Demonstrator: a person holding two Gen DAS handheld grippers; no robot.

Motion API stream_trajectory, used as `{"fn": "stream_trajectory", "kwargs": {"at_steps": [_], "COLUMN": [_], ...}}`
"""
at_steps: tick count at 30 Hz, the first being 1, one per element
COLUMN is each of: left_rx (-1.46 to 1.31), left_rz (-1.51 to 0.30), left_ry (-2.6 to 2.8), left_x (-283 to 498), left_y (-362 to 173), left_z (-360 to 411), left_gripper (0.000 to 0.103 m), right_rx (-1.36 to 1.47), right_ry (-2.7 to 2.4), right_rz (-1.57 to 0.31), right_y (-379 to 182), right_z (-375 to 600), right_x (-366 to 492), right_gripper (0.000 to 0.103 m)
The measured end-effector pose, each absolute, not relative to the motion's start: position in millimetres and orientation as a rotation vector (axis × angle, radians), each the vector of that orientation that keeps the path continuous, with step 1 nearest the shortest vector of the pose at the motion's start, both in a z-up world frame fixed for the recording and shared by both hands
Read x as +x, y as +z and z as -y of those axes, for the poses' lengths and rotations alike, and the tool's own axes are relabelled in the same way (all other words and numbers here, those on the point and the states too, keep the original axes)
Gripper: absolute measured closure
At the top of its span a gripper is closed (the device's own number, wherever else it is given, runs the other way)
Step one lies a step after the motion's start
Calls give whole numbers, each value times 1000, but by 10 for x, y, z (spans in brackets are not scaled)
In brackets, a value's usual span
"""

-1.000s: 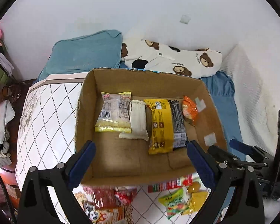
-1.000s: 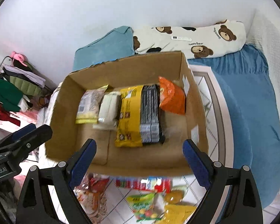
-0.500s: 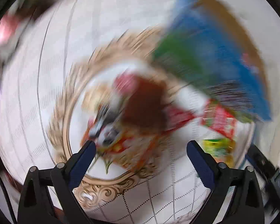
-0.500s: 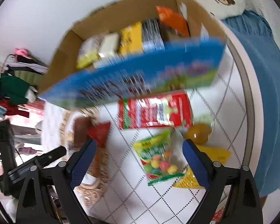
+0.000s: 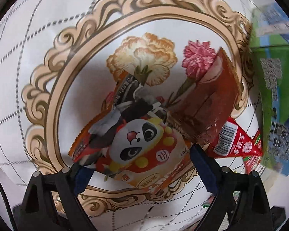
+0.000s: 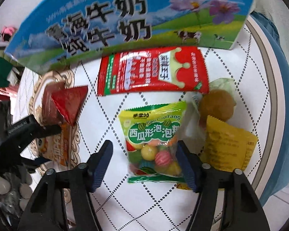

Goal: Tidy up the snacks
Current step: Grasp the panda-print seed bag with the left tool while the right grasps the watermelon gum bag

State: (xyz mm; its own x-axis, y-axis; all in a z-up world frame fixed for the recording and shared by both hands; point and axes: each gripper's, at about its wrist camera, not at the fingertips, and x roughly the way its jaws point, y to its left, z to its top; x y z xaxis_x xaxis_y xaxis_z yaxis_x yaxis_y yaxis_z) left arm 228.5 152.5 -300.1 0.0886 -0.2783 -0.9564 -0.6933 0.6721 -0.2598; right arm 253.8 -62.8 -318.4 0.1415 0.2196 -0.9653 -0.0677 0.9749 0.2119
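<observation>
Left wrist view: the left gripper [image 5: 140, 165] is hovering low over the bench [image 5: 38, 38], its jaws spread wide and gripping nothing. The panda pack [image 5: 136, 144] is lying between them, its near edge crossing over the left jaw and its right edge just beside the right jaw. A brown pack [image 5: 208, 100] is lying ahead of the right jaw, overlapping the panda pack's far corner, and a red triangle pack [image 5: 235, 142] is sitting just outside the right jaw. Closing from here is risking a pinch on the crinkly edge only, so the pack could slide out or drag the brown one along with it.

Right wrist view: the right gripper [image 6: 144, 163] is also hanging released, jaws apart. The candy bag [image 6: 154, 140] is lying between them, nearer the right jaw and touching it, with clear bench on the left side. A yellow pack [image 6: 227, 146] and a round cake [image 6: 217, 105] are sitting just outside the right jaw, the bag overlapping a clear wrapper there. The right jaw could be catching that wrapper too. The loose candy balls are making the bag lumpy, so a squeeze could be shifting them and loosening the hold. The red pack [image 6: 152, 69] and the box [image 6: 125, 17] are lying ahead, well within reach.
</observation>
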Motion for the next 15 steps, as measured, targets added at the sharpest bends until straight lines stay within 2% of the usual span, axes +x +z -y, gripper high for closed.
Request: {"fn": "stream_trajectory", "kwargs": {"at_steps": [2,4,8,10,15], "left_rx": [-747,-586,-325,-433,-984], "left_rz": [-1504,-1542,-1615,-1629,-1511], "left_ry": [328,250,182,198,297], "left_x": [2296,2277,2124,1993,1728], "left_y": [-2953,-2914,-2882,-2837,-2717], "left_z": [-1469,-1352,-1257,-1417,-1900], "left_gripper": [18,25,25,25,25], "right_rx": [102,78,56,72,152], "right_ry": [218,237,272,274,250], "right_rz": [-1419,-1431,-1460,-1463,-1447], "right_y": [-3211,-3233,-3280,-3310,-3223], "right_z": [586,539,485,454,587], "right_x": [2509,2469,2375,2309,2325], "right_gripper": [43,43,43,43,43]}}
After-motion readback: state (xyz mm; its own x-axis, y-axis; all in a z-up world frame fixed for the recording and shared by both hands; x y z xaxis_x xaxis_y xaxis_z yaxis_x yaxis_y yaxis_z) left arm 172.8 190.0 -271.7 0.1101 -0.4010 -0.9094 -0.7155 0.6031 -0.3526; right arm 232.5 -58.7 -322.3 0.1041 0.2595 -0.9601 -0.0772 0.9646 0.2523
